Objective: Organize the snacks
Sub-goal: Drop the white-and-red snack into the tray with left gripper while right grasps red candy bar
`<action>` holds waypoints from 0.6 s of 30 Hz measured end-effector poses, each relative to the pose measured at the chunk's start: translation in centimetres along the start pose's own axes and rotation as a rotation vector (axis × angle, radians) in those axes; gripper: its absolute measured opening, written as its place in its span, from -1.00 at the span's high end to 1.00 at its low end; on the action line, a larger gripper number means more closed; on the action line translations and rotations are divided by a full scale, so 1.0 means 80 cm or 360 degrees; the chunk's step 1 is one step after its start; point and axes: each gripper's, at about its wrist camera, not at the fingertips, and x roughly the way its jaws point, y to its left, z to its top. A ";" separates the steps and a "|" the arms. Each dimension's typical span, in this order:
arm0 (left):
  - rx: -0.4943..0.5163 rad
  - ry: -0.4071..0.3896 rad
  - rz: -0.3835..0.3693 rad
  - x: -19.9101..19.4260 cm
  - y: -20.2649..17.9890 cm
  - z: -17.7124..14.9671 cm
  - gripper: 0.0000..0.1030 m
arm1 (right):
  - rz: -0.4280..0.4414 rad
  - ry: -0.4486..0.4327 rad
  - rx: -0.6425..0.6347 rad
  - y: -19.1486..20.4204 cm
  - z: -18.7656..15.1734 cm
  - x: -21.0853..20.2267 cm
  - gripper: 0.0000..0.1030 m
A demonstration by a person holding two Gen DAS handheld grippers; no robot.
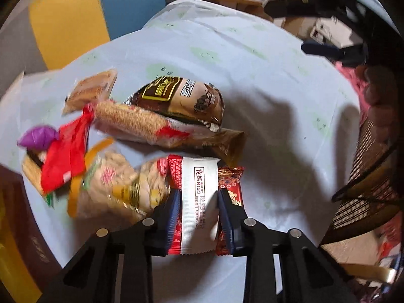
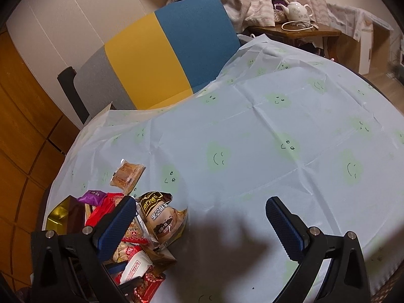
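Note:
My left gripper (image 1: 199, 199) is shut on a red-and-white Kiss snack packet (image 1: 199, 202), held just above the pale blue tablecloth (image 1: 252, 75). Behind it lies a pile of snacks: a brown sesame bun bag (image 1: 181, 101), a wafer roll pack (image 1: 136, 121), a bag of pale puffs (image 1: 121, 189), a red wrapper (image 1: 65, 156) and a purple one (image 1: 38, 136). My right gripper (image 2: 199, 224) is open and empty above the table, its left finger (image 2: 116, 227) over the pile. The held packet shows in the right wrist view (image 2: 136, 267), as does the brown bag (image 2: 161, 214).
A dark wicker basket (image 1: 366, 181) stands at the right table edge. A yellow-blue-grey chair (image 2: 161, 58) stands behind the table. A side table with a teapot (image 2: 298, 10) is further back. A cake pack (image 2: 127, 174) lies apart from the pile.

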 end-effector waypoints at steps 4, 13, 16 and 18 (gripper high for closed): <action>-0.0080 -0.0106 0.0023 -0.030 0.009 -0.027 0.43 | -0.0030 0.0045 -0.0030 0.001 -0.002 0.006 -1.00; -0.0164 -0.0165 0.0095 -0.038 0.005 -0.095 0.41 | -0.0084 0.0161 -0.0150 0.014 -0.018 0.023 -1.00; -0.0198 -0.0192 0.0105 -0.043 0.005 -0.103 0.35 | -0.0072 0.0205 -0.0177 0.021 -0.028 0.025 -1.00; -0.0206 -0.0180 0.0112 -0.039 0.004 -0.105 0.25 | -0.0050 0.0244 -0.0194 0.028 -0.043 0.025 -0.99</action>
